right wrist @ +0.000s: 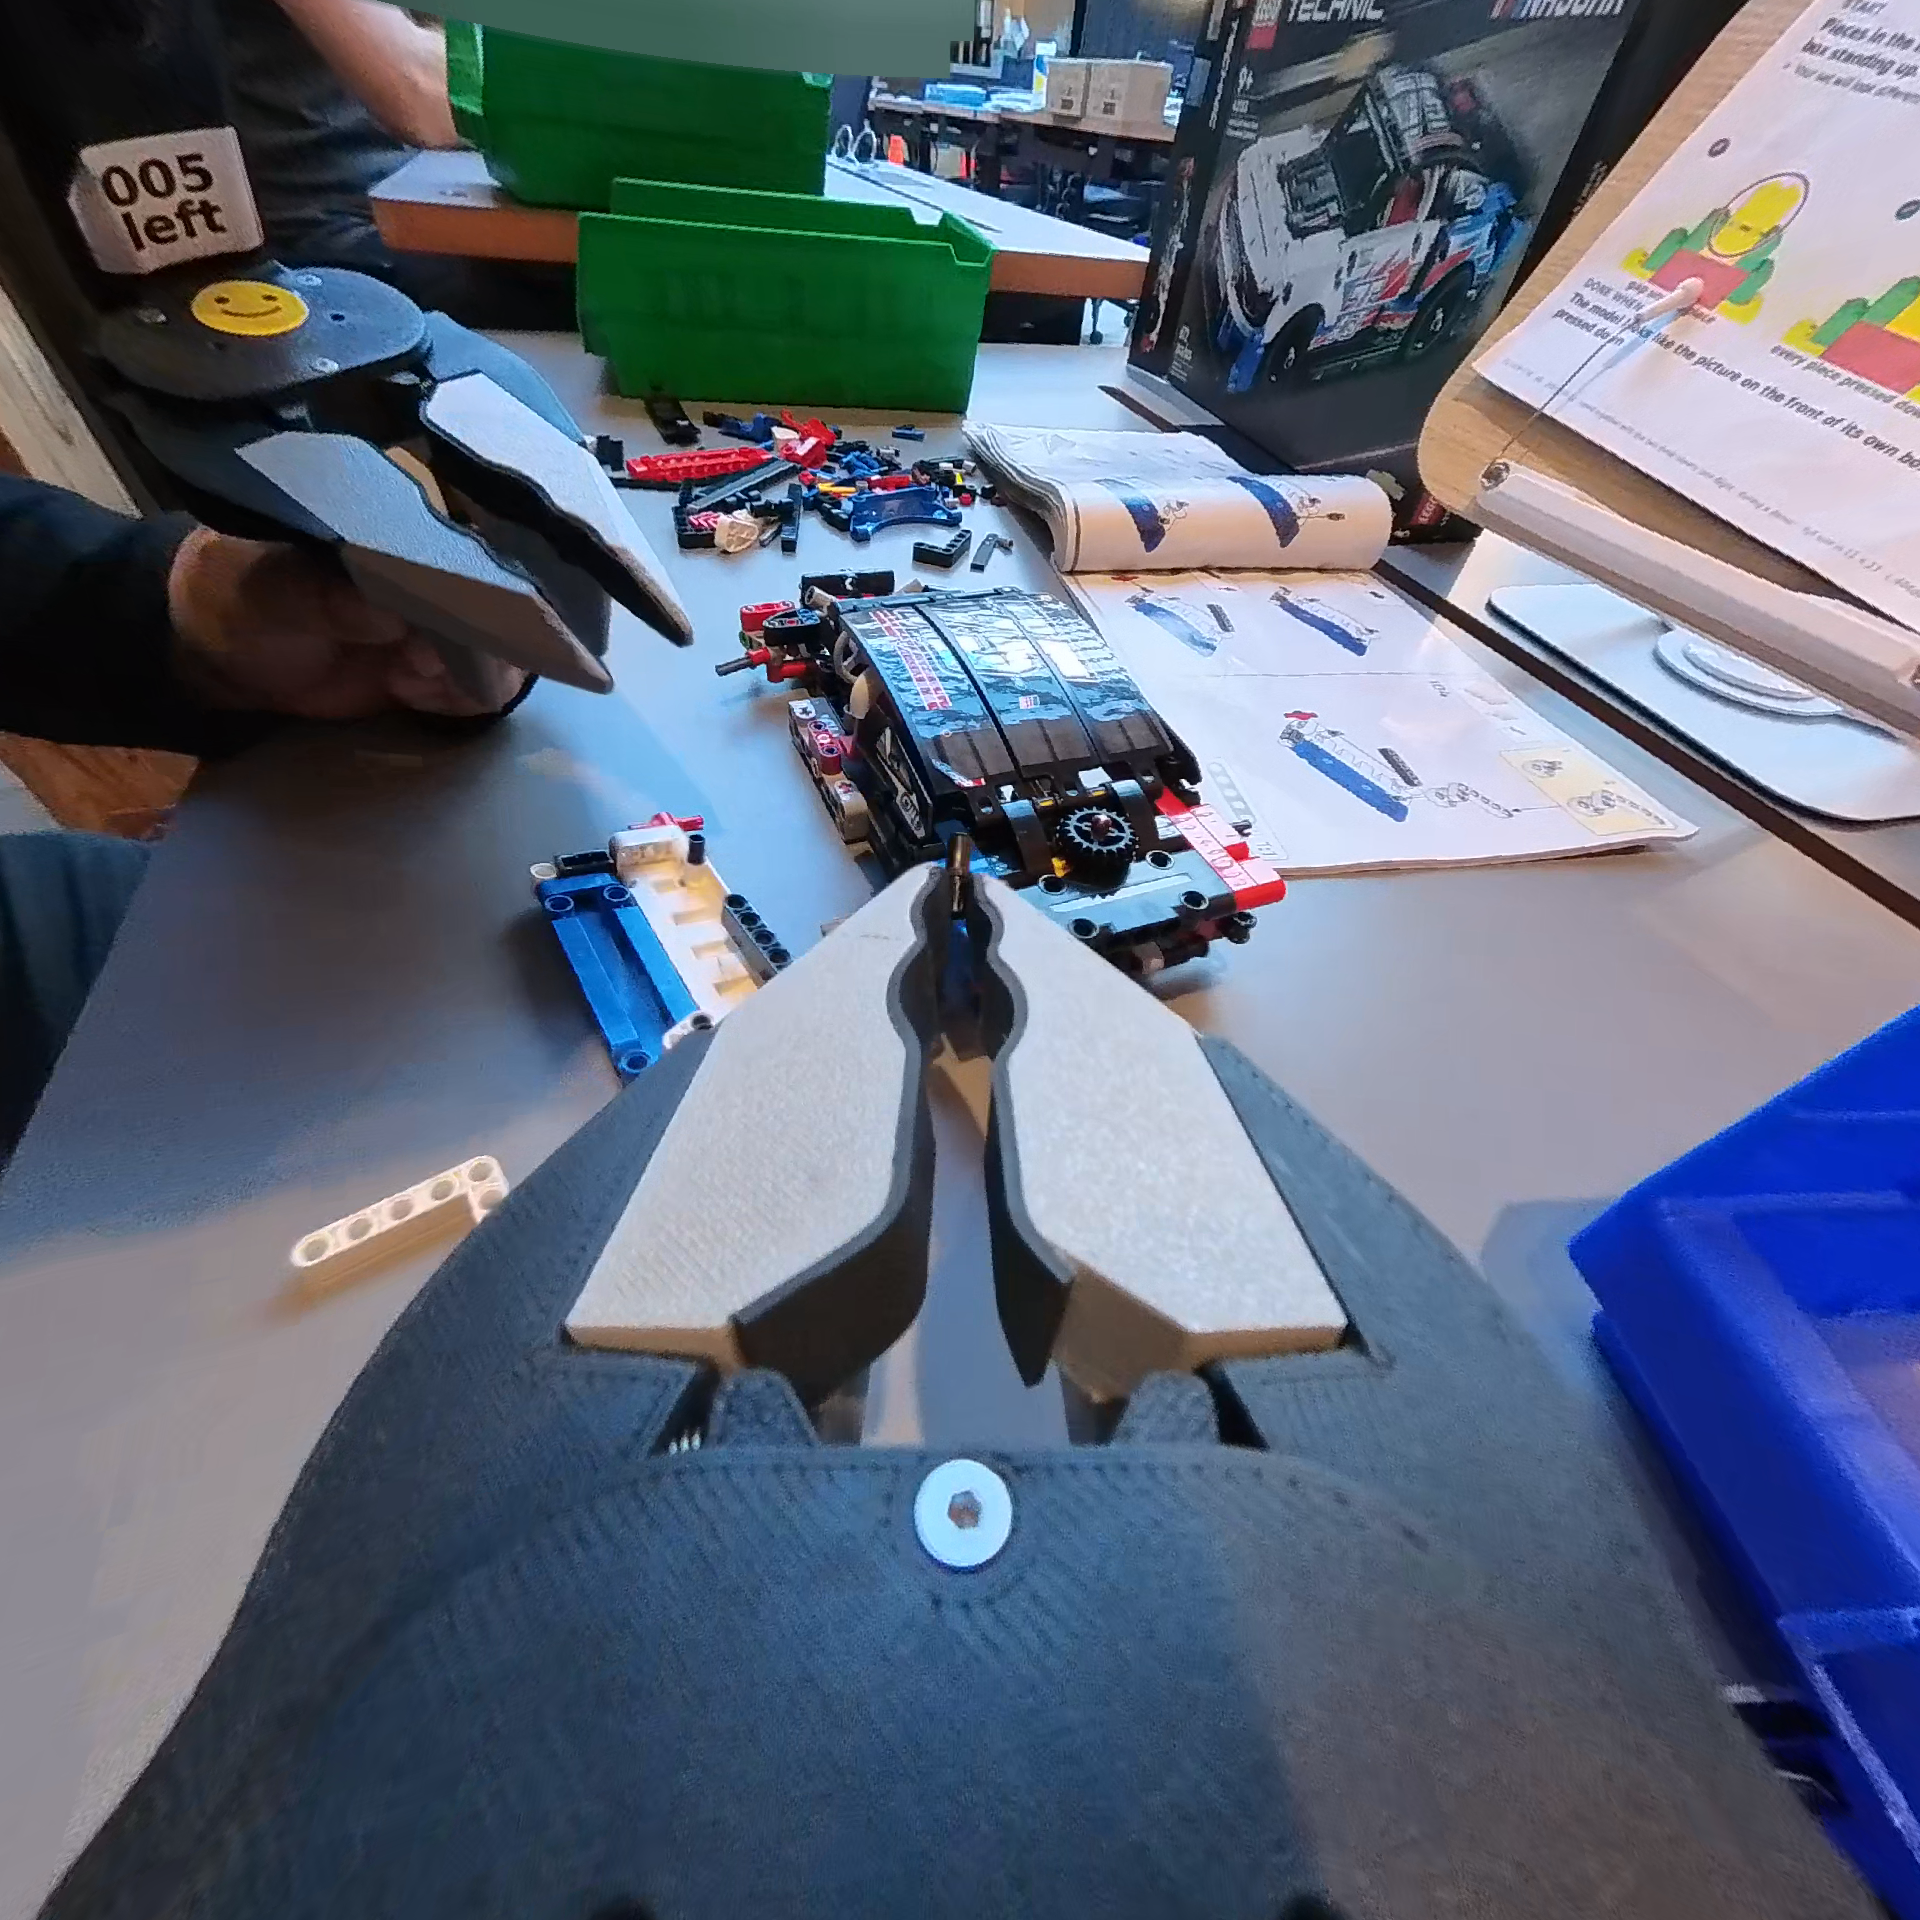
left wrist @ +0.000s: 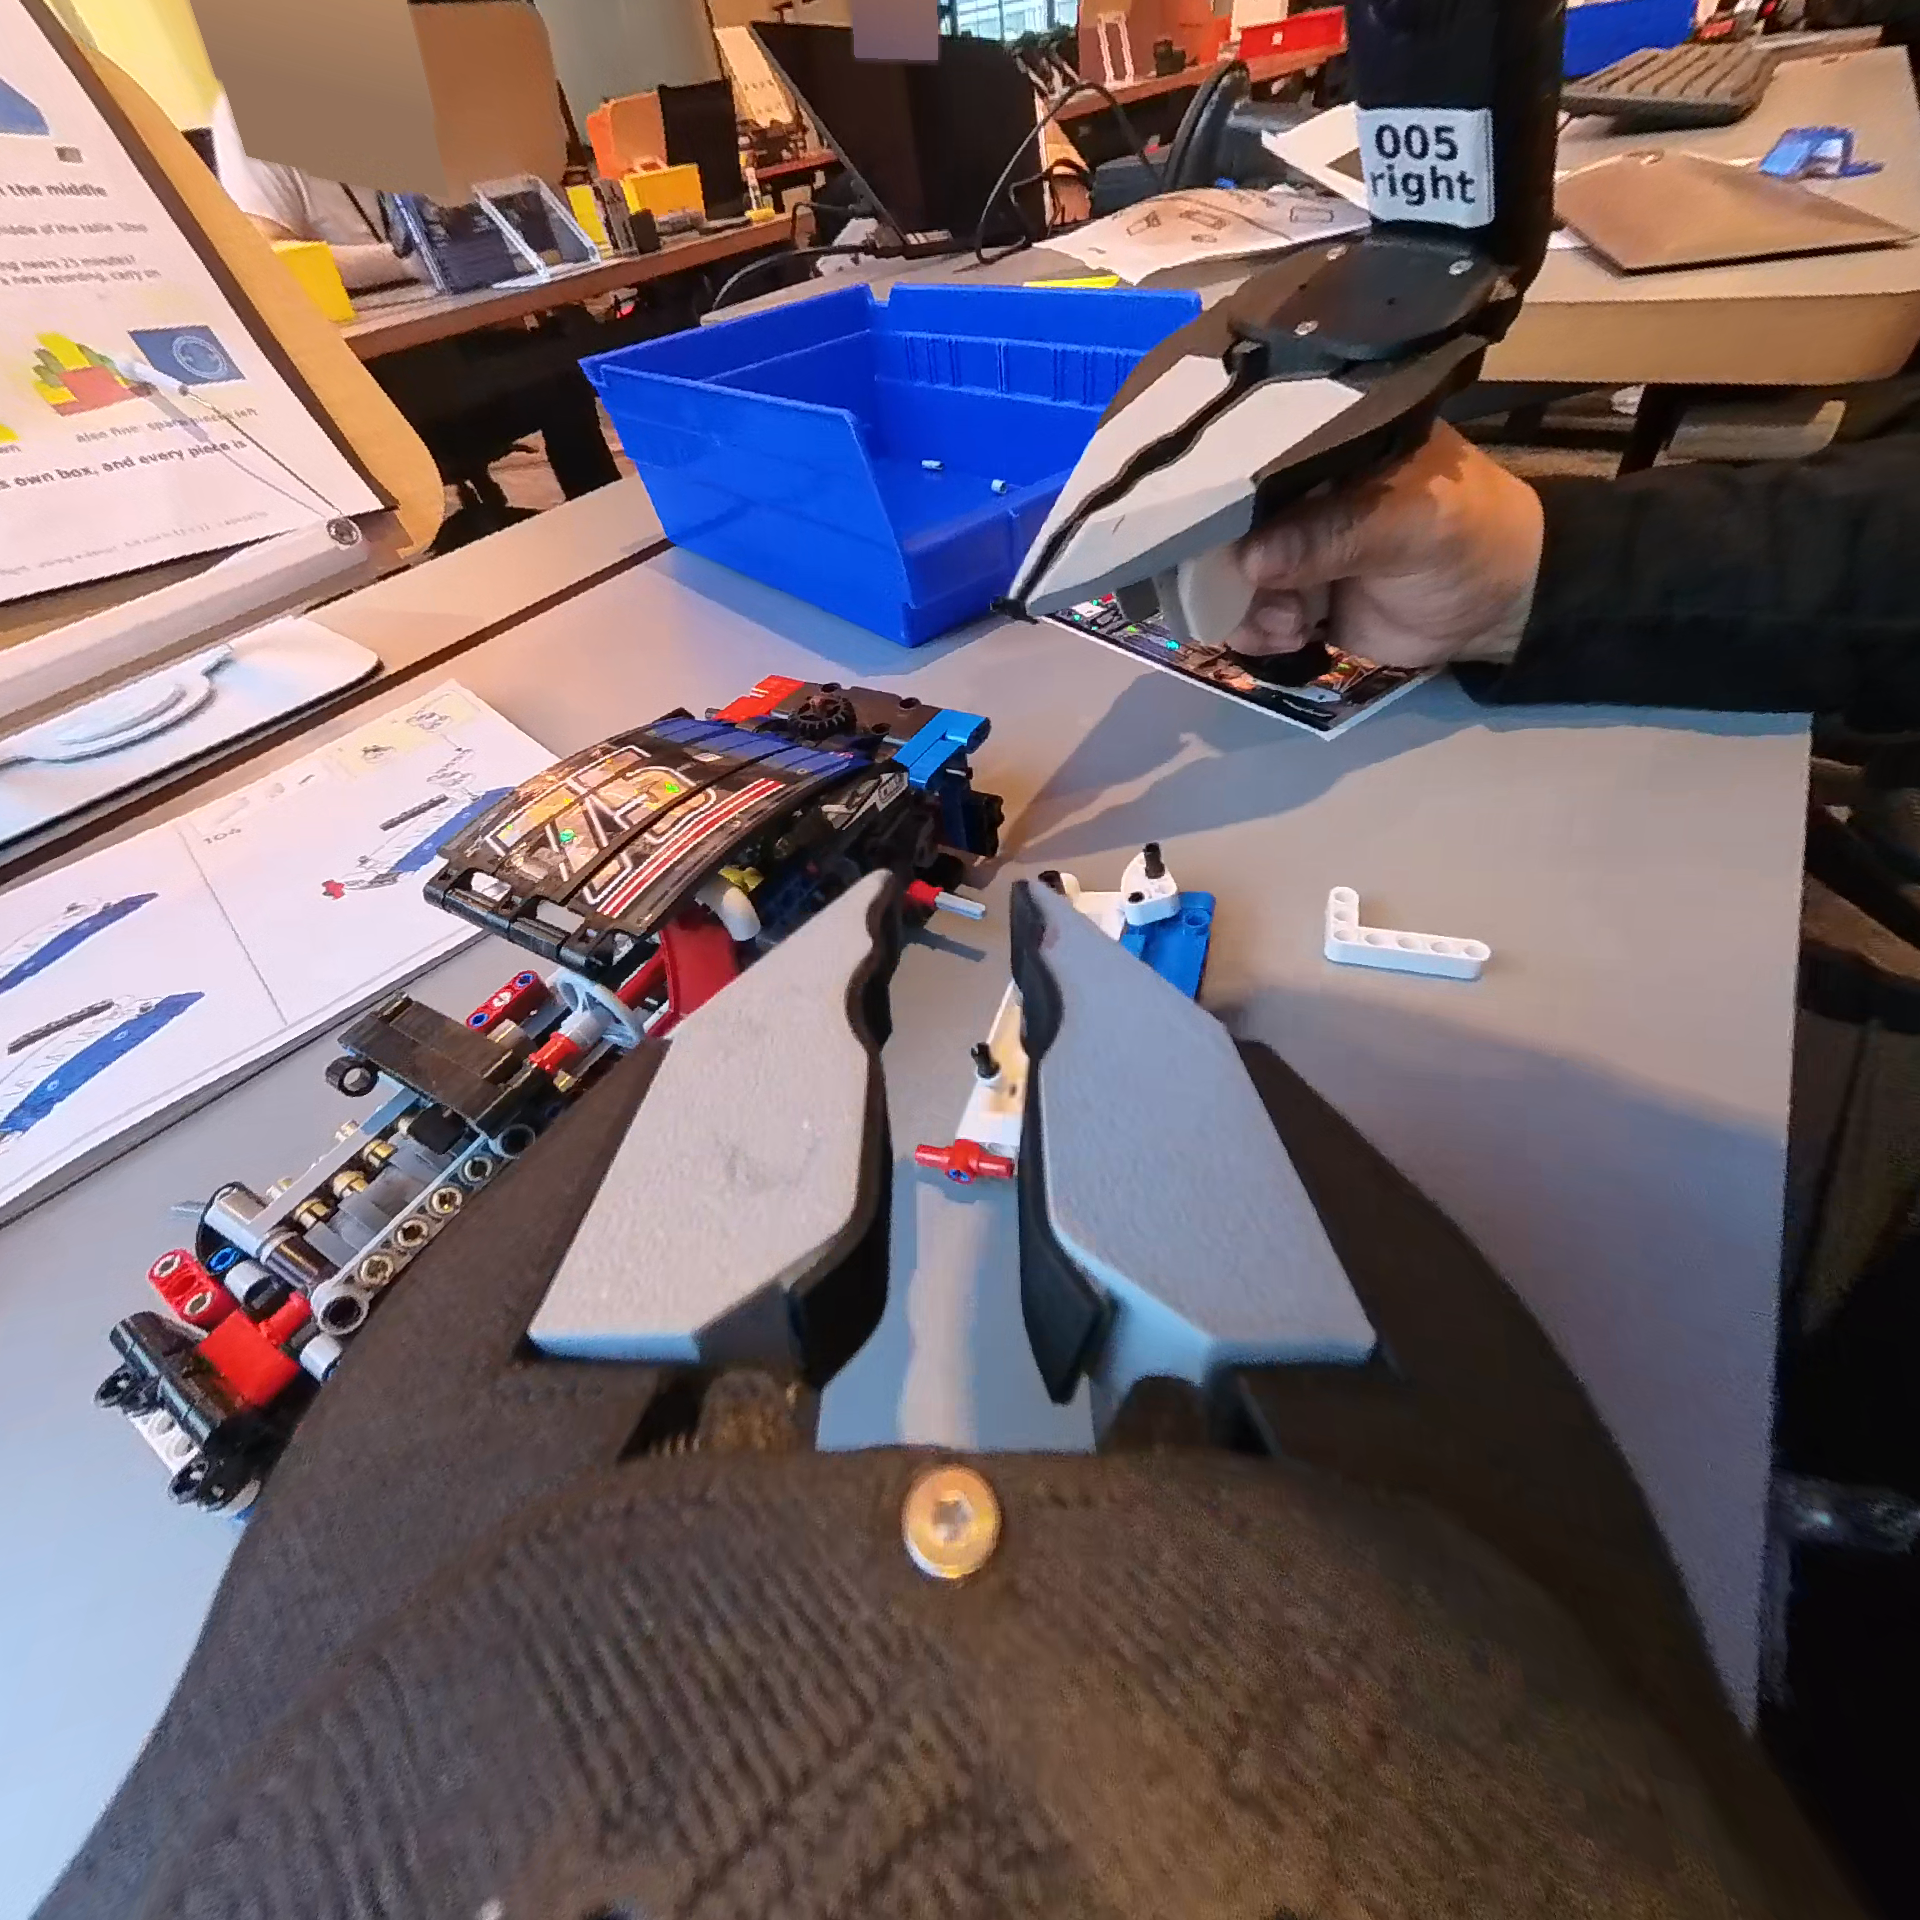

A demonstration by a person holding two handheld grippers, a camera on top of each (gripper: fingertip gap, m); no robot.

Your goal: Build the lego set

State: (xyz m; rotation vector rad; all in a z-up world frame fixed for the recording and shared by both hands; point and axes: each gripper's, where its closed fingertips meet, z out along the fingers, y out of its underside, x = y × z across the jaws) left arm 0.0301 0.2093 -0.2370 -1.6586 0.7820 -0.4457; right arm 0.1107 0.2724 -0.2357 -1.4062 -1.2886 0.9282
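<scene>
Black, and pinched between my right gripper's (right wrist: 954, 902) closed jaws, a small pin (right wrist: 957, 871) hangs above the surface (right wrist: 1455, 1039) just near of the car (right wrist: 997, 717). My left gripper (left wrist: 951, 902) hovers with jaws apart, empty, over the white-and-blue panel (left wrist: 1164, 920). So little pin shows that it could twist or pop out when pressed. Its lower end is hidden.
</scene>
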